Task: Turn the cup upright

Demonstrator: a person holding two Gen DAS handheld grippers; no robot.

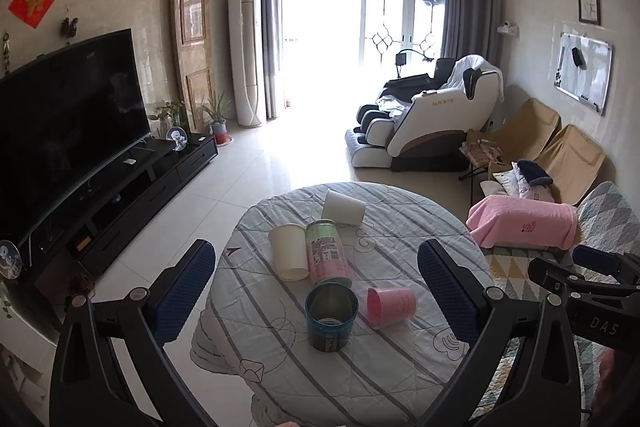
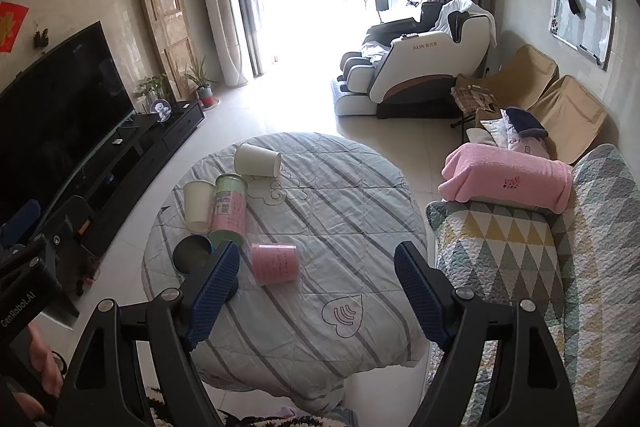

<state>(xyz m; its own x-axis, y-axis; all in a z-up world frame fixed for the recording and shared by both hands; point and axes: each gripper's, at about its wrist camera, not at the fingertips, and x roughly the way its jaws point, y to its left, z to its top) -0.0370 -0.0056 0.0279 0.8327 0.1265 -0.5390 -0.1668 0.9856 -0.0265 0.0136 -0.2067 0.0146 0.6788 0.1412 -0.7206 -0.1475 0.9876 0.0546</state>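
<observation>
A pink cup [image 1: 391,306] lies on its side on the round table with a striped cloth [image 1: 400,235]; it also shows in the right wrist view [image 2: 276,263]. A blue tin [image 1: 331,315] stands upright beside it. A pink-green can [image 1: 326,253] and a cream cup [image 1: 289,255] lie together farther back, and a white cup [image 1: 344,207] lies at the far side. My left gripper [image 1: 316,295] is open above the table, around the blue tin in view. My right gripper [image 2: 316,291] is open, hovering near the pink cup.
A sofa with a triangle-pattern quilt [image 2: 520,255] and a pink towel [image 2: 508,175] stands right of the table. A TV [image 1: 68,115] on a black stand is on the left. A massage chair [image 2: 420,67] is at the back.
</observation>
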